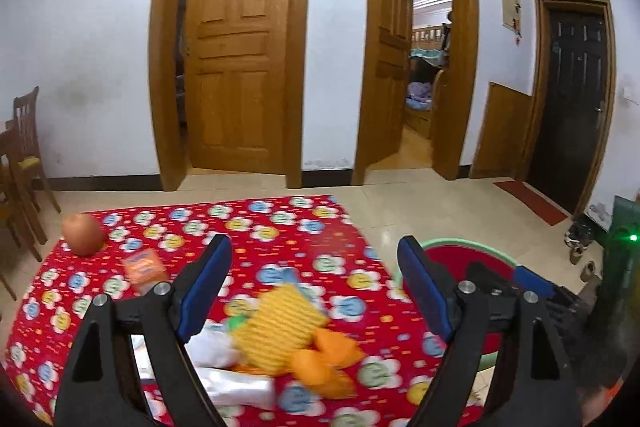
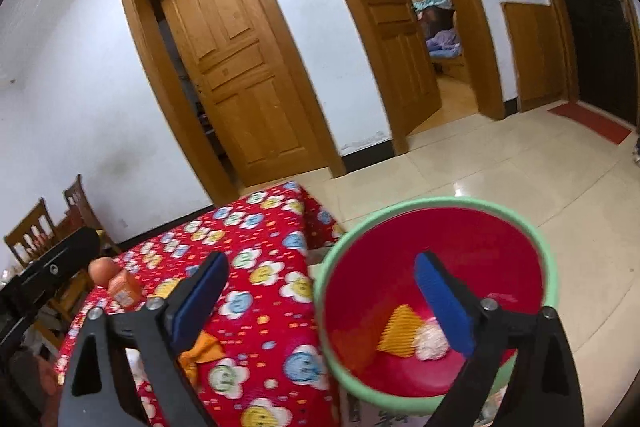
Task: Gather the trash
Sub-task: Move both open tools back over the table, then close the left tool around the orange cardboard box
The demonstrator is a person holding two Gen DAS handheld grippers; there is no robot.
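Note:
My left gripper [image 1: 314, 287] is open above a pile of trash on the red flowered tablecloth [image 1: 280, 227]: a yellow ribbed wrapper [image 1: 280, 327], orange peel [image 1: 324, 363] and white crumpled paper [image 1: 224, 367]. My right gripper [image 2: 320, 303] is open and empty over the rim of a red basin with a green rim [image 2: 436, 235], which holds a yellow ribbed piece [image 2: 400, 331] and a white crumpled ball [image 2: 432, 343]. The basin also shows in the left wrist view [image 1: 460, 255], beside the table's right edge.
An egg-shaped brown object [image 1: 82, 233] and a small orange box [image 1: 144, 267] sit at the table's far left. Wooden chairs [image 1: 24, 155] stand left of the table. Tiled floor [image 1: 440, 203], two wooden doors and a dark door lie beyond.

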